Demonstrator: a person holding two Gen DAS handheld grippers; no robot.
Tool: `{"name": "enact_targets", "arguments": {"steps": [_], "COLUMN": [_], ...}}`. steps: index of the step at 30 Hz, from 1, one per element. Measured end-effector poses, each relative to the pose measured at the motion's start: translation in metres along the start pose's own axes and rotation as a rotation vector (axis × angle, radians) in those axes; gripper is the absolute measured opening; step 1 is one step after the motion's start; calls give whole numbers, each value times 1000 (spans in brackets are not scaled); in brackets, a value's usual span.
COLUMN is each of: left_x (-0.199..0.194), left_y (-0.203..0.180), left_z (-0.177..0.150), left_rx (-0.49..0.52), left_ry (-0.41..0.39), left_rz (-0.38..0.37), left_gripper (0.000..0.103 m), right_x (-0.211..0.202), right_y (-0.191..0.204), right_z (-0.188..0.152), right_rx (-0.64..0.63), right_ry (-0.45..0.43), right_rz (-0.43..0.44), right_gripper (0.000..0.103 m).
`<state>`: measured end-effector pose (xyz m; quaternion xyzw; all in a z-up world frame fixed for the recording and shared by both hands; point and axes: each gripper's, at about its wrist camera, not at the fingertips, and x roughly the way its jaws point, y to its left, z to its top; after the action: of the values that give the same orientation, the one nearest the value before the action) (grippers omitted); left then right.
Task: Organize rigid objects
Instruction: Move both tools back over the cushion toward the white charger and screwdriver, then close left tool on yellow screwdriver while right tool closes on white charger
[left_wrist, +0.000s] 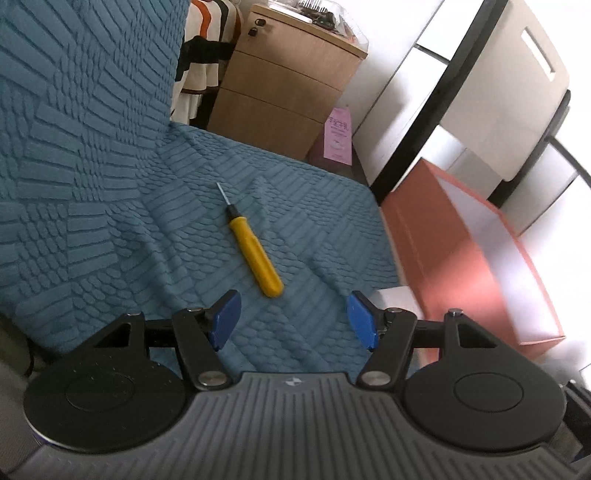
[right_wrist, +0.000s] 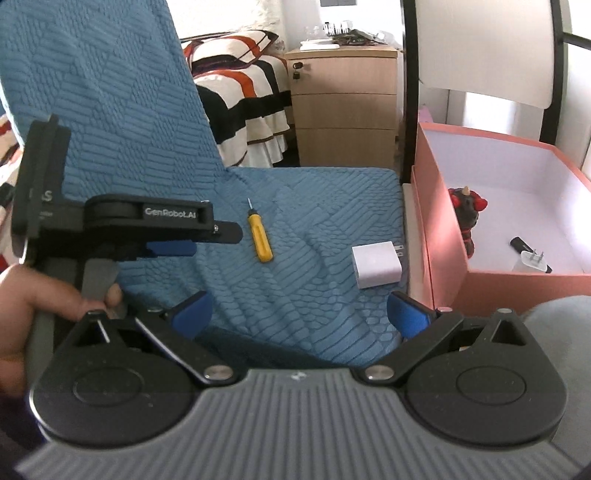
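A: Left tongs spread wide, nothing between them, poised just short of the yellow screwdriver. It lies flat on the blue quilted cover, shaft pointing away, handle butt nearest.

B: Risk there?

A: Probably a roll. The handle looks round and smooth, and the cover is soft and ridged; a pinch landing off-centre could squirt it sideways or push it into the fabric.

B: Moving right?

A: White charger near the cover's right edge, prongs toward the pink box. Right tongs also spread, empty, charger ahead of them. A nudge could tip it off that edge.

B: Box contents?

A: Dark figurine with red horns, a black stick-shaped item, and a second plug.

B: Room?

A: Looks like a covered chair, not a desk. Striped bedding and a wooden drawer unit behind.
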<state>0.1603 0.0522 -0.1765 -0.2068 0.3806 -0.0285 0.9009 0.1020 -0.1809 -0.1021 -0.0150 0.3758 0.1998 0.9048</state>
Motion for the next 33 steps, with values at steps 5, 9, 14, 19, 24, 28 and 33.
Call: {"name": "enact_targets", "arguments": {"steps": [5,9,14,19,24,28,33], "left_x": [23,34,52,66,83,97,108], "left_y": [20,27,33,40,44,44,38], "left_z": [4,12,22,34,45,49,48], "left_rx": [-64,-65,-59,-98,-112,-110,-85], "left_ry": [7,12,30,33,41,59,74], "left_rz": [-27,-33,-15,-26,-20,-19,-20], "left_gripper": [69,69,69,68,63,56,47], "right_x": [20,38,63,82,101,123,137], "right_y": [7,15,26,27,21,15,7], "right_z": [-2,-1,1,5,10,11,11], "right_rx": [-52,-102,-179,-223,-239,-240,-233], "right_ry": [-9,-14,-31,-35,-29,14,23], "right_rz": [-18,-25,-40,-79,-132,-217,-304], "right_gripper": [81,75,71,69,69,68,67]}}
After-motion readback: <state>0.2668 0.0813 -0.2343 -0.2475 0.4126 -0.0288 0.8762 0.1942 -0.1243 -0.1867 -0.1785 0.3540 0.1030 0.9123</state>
